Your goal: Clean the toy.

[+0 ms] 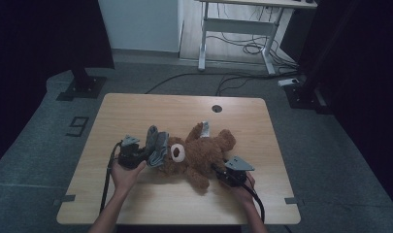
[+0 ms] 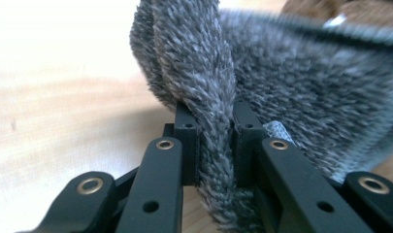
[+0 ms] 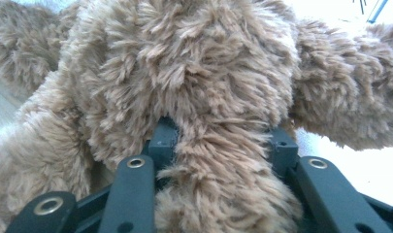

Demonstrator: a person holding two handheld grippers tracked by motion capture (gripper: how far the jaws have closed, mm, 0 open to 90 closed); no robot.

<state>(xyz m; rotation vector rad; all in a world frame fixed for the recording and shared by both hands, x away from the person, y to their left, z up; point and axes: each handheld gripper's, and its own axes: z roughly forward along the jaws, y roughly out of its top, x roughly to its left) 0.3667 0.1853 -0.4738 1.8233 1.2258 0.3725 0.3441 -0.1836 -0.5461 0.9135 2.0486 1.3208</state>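
Pinching the fuzzy grey knitted hat [image 2: 262, 77] in my left gripper [image 1: 144, 156] beside the brown plush teddy bear's [image 1: 204, 153] head, I gripped its leg with my right gripper [image 1: 219, 174]; the hat was not yet on.

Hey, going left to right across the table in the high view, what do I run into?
Left gripper → grey fuzzy cloth pinched in it → brown teddy bear lying on the wooden table → right gripper, closed on the bear's fur.

Teddy bear [image 1: 199, 153] at table [image 1: 136, 111] centre, fuzzy cloth [image 1: 155, 145] touching its left, grippers flanking.
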